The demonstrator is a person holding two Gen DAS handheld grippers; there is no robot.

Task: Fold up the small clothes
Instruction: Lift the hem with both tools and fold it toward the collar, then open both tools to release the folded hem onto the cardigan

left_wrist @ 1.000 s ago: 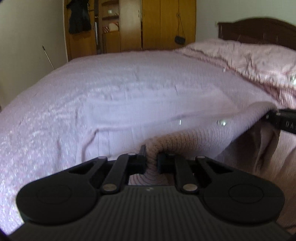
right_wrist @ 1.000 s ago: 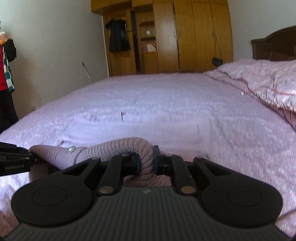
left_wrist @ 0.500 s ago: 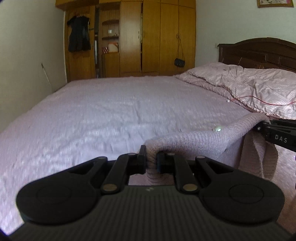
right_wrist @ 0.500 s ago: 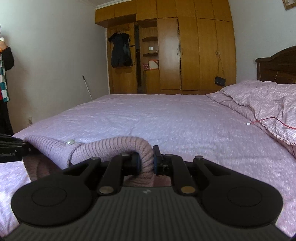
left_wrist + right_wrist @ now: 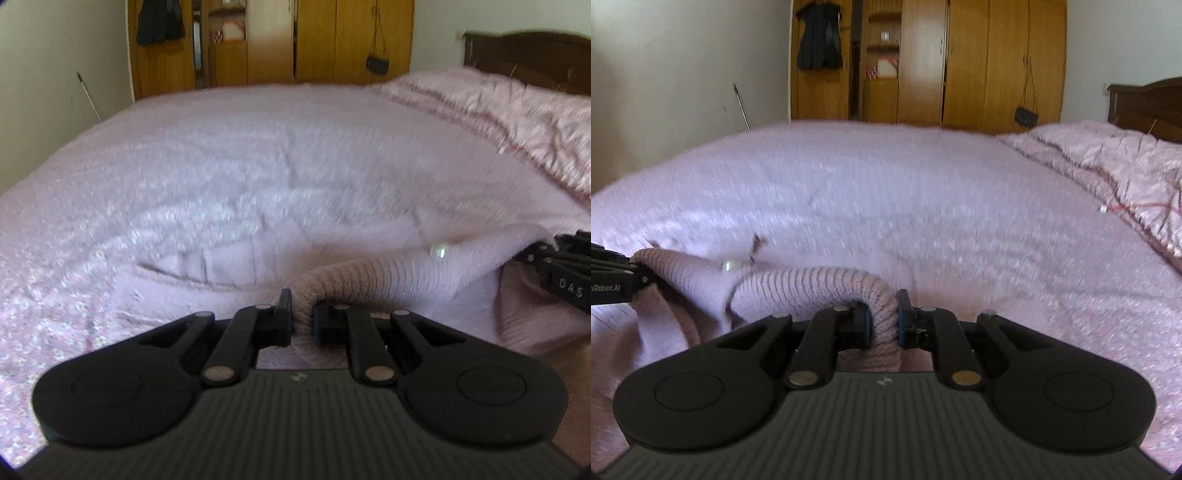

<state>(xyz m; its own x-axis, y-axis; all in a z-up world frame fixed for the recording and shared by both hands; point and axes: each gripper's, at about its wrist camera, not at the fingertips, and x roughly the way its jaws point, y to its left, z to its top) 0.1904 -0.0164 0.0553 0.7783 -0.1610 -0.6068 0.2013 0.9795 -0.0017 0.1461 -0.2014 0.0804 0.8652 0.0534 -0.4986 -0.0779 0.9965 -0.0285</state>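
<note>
Left gripper, black two-finger claw, pinching the ribbed edge of a small pale-pink knitted garment — cloth squeezed between the two nearly closed fingers. Right gripper, same black build, likewise pinched on a rolled ribbed band of that knit, the band arching up and over from the left before dropping between the pads.

Stretched between both claws, garment held just above the near edge of a wide bed under a lilac textured bedspread; lower folds sagging below the taut edge. Small shiny round button on the knit, between the two grips. From the left wrist view, right gripper visible at the far right edge, gripping the cloth's other end; from the right wrist view, left gripper at the far left edge.

Beyond the bed — crumpled pink quilt at the right, dark wooden headboard, tall orange-brown wooden wardrobe, dark garment hanging on it.
</note>
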